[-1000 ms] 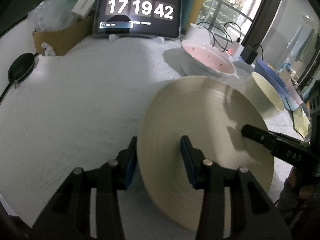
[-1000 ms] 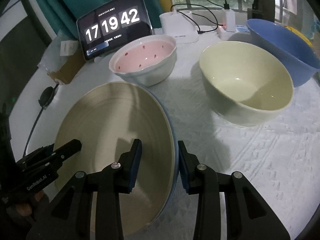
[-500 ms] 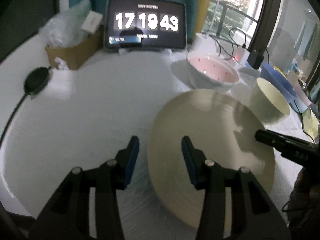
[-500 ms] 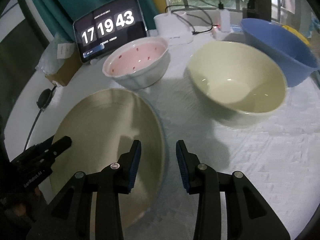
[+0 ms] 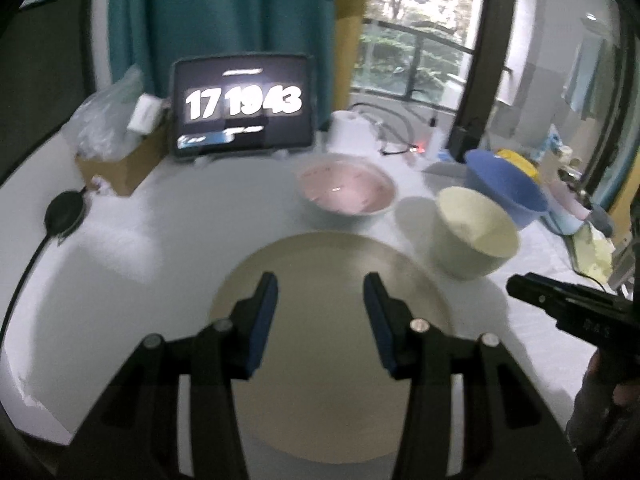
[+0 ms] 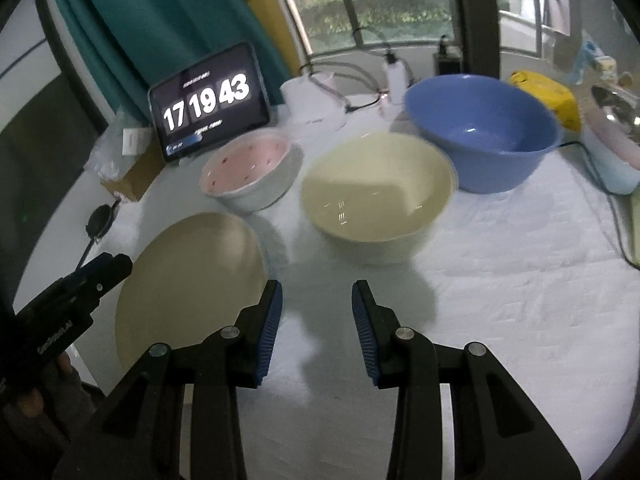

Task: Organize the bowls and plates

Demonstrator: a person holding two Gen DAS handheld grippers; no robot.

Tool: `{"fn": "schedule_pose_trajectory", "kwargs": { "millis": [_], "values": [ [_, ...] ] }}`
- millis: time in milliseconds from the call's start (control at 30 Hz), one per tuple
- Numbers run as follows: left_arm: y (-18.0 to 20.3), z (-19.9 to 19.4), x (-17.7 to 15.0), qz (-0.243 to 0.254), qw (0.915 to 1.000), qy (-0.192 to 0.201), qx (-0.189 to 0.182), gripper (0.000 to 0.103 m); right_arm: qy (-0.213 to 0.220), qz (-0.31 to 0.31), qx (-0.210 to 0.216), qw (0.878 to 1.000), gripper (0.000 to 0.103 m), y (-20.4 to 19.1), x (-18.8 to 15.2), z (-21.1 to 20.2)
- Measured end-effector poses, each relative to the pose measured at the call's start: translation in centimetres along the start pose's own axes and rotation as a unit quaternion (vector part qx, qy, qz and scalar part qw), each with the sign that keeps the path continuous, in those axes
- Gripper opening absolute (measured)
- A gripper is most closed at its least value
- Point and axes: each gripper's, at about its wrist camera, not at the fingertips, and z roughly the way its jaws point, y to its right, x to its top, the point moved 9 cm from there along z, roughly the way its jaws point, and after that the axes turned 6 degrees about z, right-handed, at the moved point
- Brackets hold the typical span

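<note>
A beige plate (image 5: 320, 400) (image 6: 188, 280) lies flat on the white tablecloth (image 6: 500, 280). My left gripper (image 5: 320, 284) hovers open above the plate's near half, touching nothing. My right gripper (image 6: 317, 292) stands open over bare cloth just right of the plate, with nothing between its pads. Behind the plate stand a pink-lined white bowl (image 5: 344, 188) (image 6: 248, 168), a cream bowl (image 5: 472, 232) (image 6: 376, 196) and a blue bowl (image 5: 504, 184) (image 6: 480, 136). Each gripper's black tip shows at the edge of the other's view.
A tablet clock (image 6: 208, 100) stands at the back, with a cardboard box and plastic bag (image 5: 116, 140) to its left. A black round puck with a cord (image 5: 64, 212) lies near the left table edge. White chargers and cables (image 6: 320, 108) and a yellow pack (image 6: 548, 96) sit behind the bowls.
Both grippers had their jaws around opposite rims of the plate; they have since drawn back and risen clear of it. The plate now rests alone on the cloth.
</note>
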Motion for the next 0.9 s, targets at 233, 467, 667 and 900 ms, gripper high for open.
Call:
{"fn": "schedule_pose_trajectory", "kwargs": {
  "millis": [233,467,667,900],
  "values": [
    [4.7,0.0,2.0,0.020,0.9989,0.008,-0.043,0.046,0.029,0.016,-0.020,0.999,0.038,4.1,1.4,-2.6],
    [9.3,1.2,3.8,0.033,0.9963,0.008,-0.078,0.046,0.053,0.034,-0.042,0.997,0.038,8.2,3.3,-4.2],
    [12.6,1.8,5.7,0.051,0.9941,0.017,-0.095,0.046,0.063,0.038,-0.056,0.996,0.038,11.1,4.8,-5.1],
    [15.9,4.1,7.7,0.063,0.9916,0.013,-0.112,0.046,0.074,0.061,-0.067,0.993,0.038,15.0,6.8,-4.8]
  ]
}}
